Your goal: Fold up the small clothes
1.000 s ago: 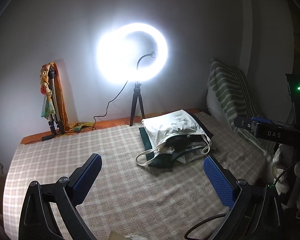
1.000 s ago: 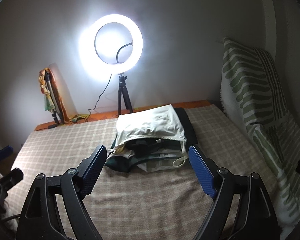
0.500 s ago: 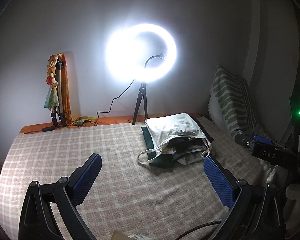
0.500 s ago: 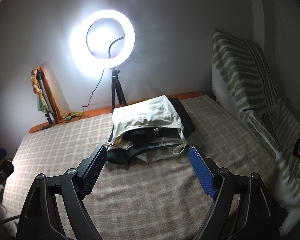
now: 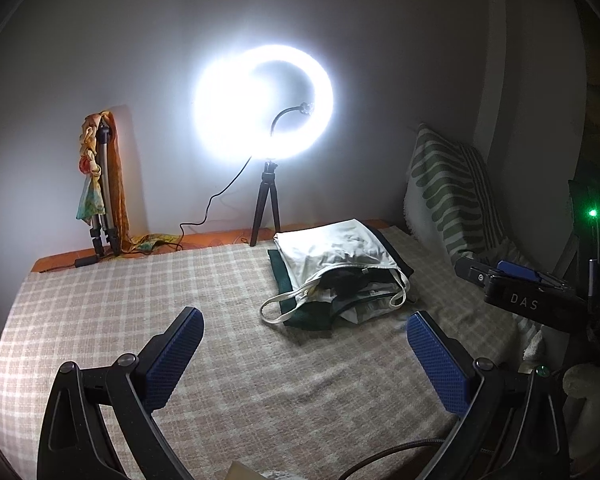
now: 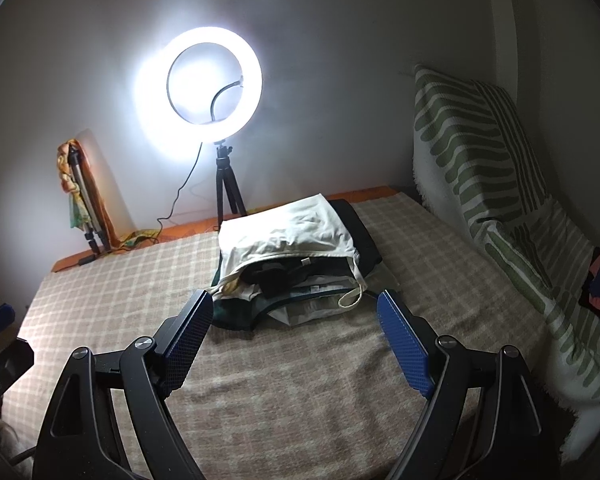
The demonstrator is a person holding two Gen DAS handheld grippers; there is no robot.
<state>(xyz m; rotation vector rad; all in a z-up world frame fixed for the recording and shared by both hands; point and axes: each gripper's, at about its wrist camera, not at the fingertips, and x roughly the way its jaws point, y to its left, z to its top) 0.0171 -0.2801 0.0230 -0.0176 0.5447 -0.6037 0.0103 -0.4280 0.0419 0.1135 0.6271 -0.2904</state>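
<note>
Cream top [image 6: 288, 232], checked beige blanket [image 6: 300, 380]

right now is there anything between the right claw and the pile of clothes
No, only bare checked blanket lies between the open right claw and the pile of clothes, which starts just past its fingertips. The right wrist view shows this.

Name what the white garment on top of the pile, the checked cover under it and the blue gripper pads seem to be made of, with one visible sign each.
White garment: thin matte woven cloth, probably cotton; it creases softly. Checked cover: coarser woven fabric, matte; the weave shows up close. Blue pads on the right gripper: likely rubber or moulded plastic; fine raised grid texture.
</note>
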